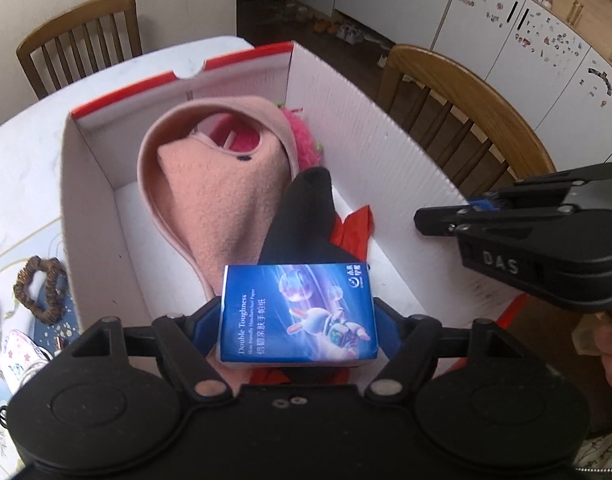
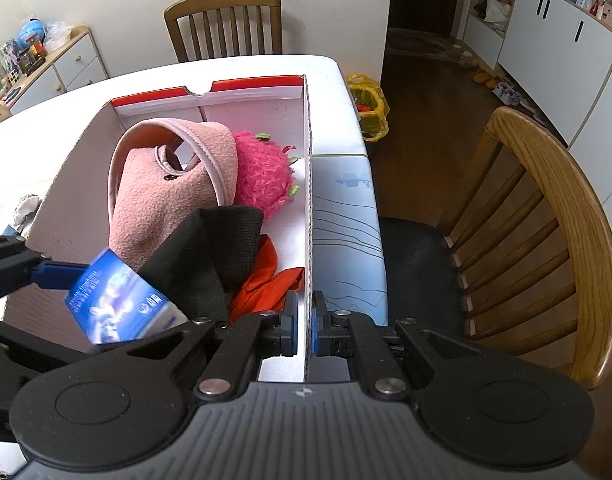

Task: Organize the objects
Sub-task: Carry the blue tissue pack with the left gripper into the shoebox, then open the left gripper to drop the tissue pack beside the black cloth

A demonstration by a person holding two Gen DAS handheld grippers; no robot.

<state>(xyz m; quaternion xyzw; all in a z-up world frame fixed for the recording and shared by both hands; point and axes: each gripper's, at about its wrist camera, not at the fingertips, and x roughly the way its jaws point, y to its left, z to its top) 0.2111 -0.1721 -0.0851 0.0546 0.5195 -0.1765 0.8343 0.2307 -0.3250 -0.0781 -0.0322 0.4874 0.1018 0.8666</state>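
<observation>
From my left wrist: my left gripper [image 1: 298, 320] is clamped on the blue tissue pack [image 1: 298, 314], its pads pressed to the pack's two sides, holding it over the near end of the white box [image 1: 90, 184]. Inside the box lie a pink fleece hat [image 1: 210, 192], a black cloth [image 1: 302, 216] and a red cloth [image 1: 356, 230] — a fuzzy pink toy [image 1: 304, 136] peeks out behind the hat. A brown scrunchie [image 1: 40, 290] sits on the table [image 1: 22, 168] left of the box. My right gripper [image 1: 438, 218] reaches in from the right at the box's side wall.

From my right wrist: my right gripper [image 2: 304, 328] is pinched on the box [image 2: 308, 200] wall, one pad on each face. The pack [image 2: 118, 300] hangs tilted at left — above the box floor, beside the black cloth [image 2: 210, 248]. A wooden chair [image 2: 546, 248] stands to the right.
</observation>
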